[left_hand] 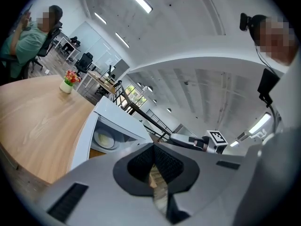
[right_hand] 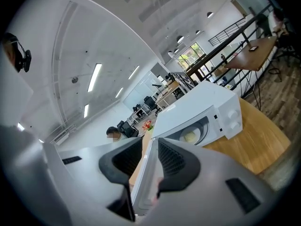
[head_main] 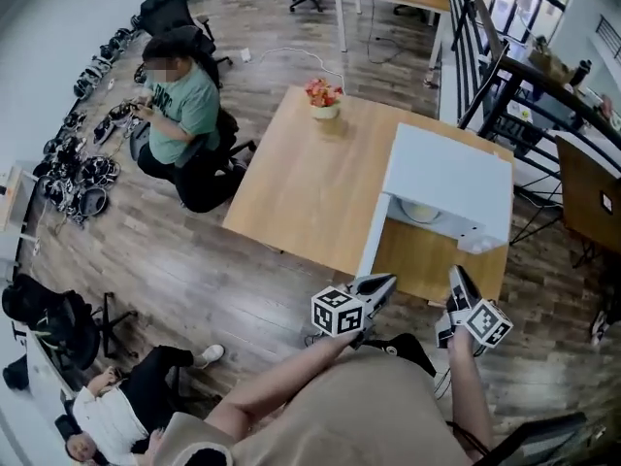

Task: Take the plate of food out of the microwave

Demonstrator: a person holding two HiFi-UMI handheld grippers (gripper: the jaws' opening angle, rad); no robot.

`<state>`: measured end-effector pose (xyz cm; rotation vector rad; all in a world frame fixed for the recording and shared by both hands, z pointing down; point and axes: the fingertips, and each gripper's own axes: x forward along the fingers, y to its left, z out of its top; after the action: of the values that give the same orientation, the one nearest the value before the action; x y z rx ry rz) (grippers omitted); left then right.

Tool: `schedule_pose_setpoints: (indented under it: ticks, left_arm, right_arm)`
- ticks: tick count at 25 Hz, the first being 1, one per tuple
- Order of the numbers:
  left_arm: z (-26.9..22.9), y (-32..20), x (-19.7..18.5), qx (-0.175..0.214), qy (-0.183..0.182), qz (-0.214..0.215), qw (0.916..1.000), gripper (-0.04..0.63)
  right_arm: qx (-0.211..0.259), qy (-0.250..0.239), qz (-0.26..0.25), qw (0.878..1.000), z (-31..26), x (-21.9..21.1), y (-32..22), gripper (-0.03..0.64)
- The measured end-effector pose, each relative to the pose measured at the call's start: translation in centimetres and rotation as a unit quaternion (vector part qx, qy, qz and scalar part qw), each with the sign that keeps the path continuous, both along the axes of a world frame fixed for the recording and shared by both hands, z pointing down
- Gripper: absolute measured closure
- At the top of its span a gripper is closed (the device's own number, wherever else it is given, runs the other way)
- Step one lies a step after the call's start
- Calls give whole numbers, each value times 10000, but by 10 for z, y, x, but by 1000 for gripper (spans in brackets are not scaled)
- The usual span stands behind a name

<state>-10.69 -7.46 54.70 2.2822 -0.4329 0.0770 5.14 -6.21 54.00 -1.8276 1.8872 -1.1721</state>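
Could clip the door point(head_main: 375, 241) reaching in with right gripper point(right_hand: 149, 149) parted, left gripper point(left_hand: 153, 163) clenched empty; could tip the plate of food point(head_main: 422, 212) (inside microwave point(head_main: 448, 175), centre right) if pinched shallowly.

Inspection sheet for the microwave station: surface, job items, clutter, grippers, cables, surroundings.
Surface: wooden table, microwave on its near right corner.
Job's things: white microwave, door swung open to the left; plate of food inside.
Clutter: flower pot at the table's far edge.
Grippers: left gripper shut, empty; right gripper jaws apart, no grip seen, door edge in line with the gap.
Cables: white cable on the floor beyond the table.
Surroundings: seated person left of the table, gear spread on the floor; second person lower left.
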Motion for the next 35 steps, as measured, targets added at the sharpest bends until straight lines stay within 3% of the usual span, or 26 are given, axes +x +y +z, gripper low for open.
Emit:
schedule_pose_setpoints:
  ticks: [7, 16, 29, 35]
  left_arm:
    - [-2, -9, -17, -13, 82, -111, 9999, 592]
    - [4, -16, 3, -150, 19, -297, 9994, 592]
    - [14, -35, 51, -189, -350, -1265, 9912, 592]
    - [23, -39, 42, -166, -574, -1792, 9820, 592]
  right_arm:
    - [-4, -7, -278, 9996, 5, -24, -19, 505]
    - [-140, 40, -742, 9971, 16, -9, -42, 505]
    - [-499, -258, -1853, 9811, 46, 27, -77, 505]
    - [-307, -51, -1706, 9848, 63, 28, -89, 503]
